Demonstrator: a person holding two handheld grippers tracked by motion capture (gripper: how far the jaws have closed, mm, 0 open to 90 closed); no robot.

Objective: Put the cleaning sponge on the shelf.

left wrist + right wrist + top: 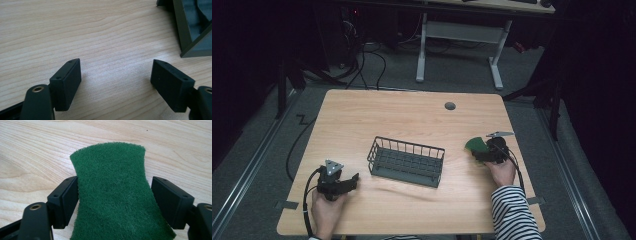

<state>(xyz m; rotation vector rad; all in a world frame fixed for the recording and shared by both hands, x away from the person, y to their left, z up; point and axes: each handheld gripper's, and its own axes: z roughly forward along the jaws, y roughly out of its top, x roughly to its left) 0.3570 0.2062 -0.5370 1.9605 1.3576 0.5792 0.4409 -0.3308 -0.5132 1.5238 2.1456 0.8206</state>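
A green scouring pad (112, 200) sits between the two black jaws of my right gripper (114, 182), which press its sides so that it bows. In the high view the pad (475, 144) pokes out leftward from the right gripper (482, 151), at the right side of the table. A dark wire basket (404, 175) stands at the table's middle and looks bare inside. My left gripper (354, 181) rests near the front left, pointing right toward the basket. Its jaws stand wide apart over bare wood (116, 65), with a basket corner (186, 37) at the upper right.
The light wooden table (362, 120) has a round grey grommet (450, 106) near its far edge. Behind it stand a white-legged desk (462, 32) and floor cables (372, 55). A striped sleeve (512, 210) comes in at the front right.
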